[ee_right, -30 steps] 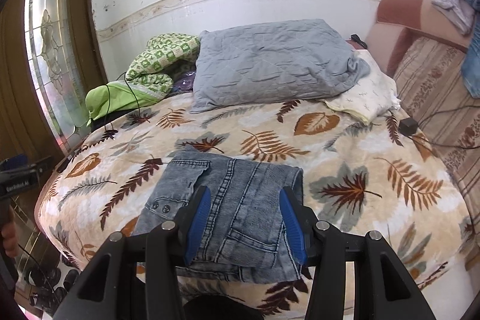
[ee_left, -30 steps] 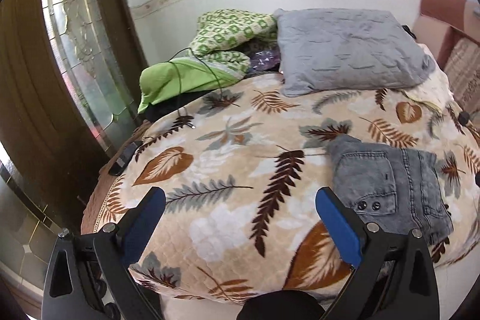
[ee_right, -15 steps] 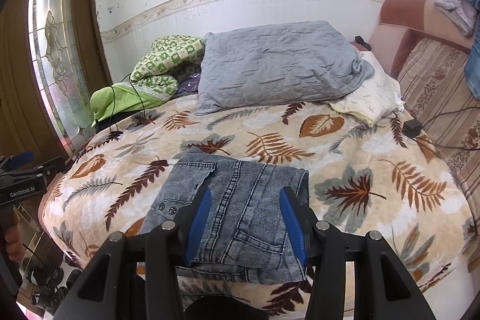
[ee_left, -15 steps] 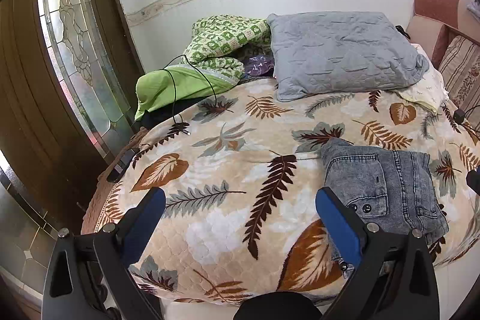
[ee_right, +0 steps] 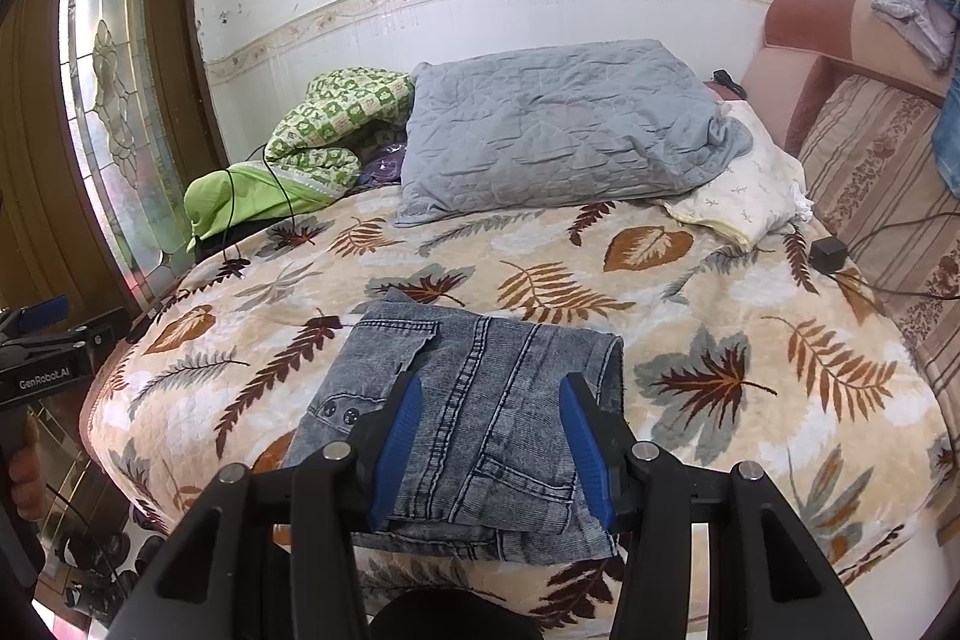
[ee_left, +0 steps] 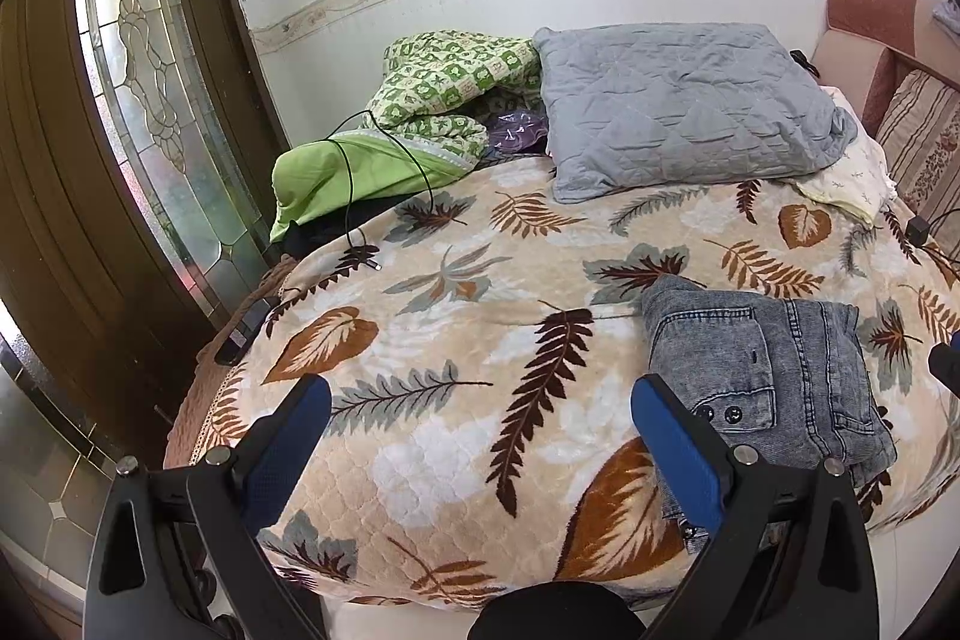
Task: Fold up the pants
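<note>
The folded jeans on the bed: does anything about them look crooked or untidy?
Mostly tidy. The jeans lie folded into a compact stack on the leaf blanket, but a lower layer sticks out past the near edge, so the edges are not flush. Both the left gripper and the right gripper are open, holding nothing.

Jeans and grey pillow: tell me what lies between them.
Only bare leaf-print blanket between the jeans and the grey pillow, seen in both wrist views.

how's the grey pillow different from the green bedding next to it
The grey pillow is plain, quilted and lies flat against the wall. The green bedding is bunched in a heap, partly checked, partly plain lime, with a black cable draped over it. Both sit at the bed's far end.
</note>
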A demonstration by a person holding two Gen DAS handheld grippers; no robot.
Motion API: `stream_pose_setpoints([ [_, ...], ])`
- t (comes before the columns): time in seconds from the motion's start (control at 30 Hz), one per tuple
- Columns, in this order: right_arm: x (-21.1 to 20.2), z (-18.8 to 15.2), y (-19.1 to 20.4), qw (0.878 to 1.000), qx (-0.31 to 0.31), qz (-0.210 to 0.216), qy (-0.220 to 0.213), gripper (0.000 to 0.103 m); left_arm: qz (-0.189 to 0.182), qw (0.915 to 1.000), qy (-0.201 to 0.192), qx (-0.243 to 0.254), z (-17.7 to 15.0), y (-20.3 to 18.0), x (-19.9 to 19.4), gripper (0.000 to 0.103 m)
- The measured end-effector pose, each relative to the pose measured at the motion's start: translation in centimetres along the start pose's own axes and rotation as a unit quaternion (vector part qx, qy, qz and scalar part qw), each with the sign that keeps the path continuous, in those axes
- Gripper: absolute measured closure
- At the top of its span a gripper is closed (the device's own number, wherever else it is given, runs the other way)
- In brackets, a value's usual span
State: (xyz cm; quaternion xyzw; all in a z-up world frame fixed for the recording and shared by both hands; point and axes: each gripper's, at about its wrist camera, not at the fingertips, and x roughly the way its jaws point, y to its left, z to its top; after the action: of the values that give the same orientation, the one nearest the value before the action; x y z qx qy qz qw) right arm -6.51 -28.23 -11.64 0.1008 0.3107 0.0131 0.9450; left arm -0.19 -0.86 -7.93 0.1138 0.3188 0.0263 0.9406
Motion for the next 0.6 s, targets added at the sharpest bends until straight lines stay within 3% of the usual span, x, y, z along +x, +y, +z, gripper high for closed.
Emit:
stream_pose_setpoints([
  [0.6, 1.7, 0.0, 0.5, 1.000, -0.005, 0.004, 0.021, 0.049, -0.006, 0.9998, 0.019, 0.004, -0.2, -0.1, 1.9, 0.003],
])
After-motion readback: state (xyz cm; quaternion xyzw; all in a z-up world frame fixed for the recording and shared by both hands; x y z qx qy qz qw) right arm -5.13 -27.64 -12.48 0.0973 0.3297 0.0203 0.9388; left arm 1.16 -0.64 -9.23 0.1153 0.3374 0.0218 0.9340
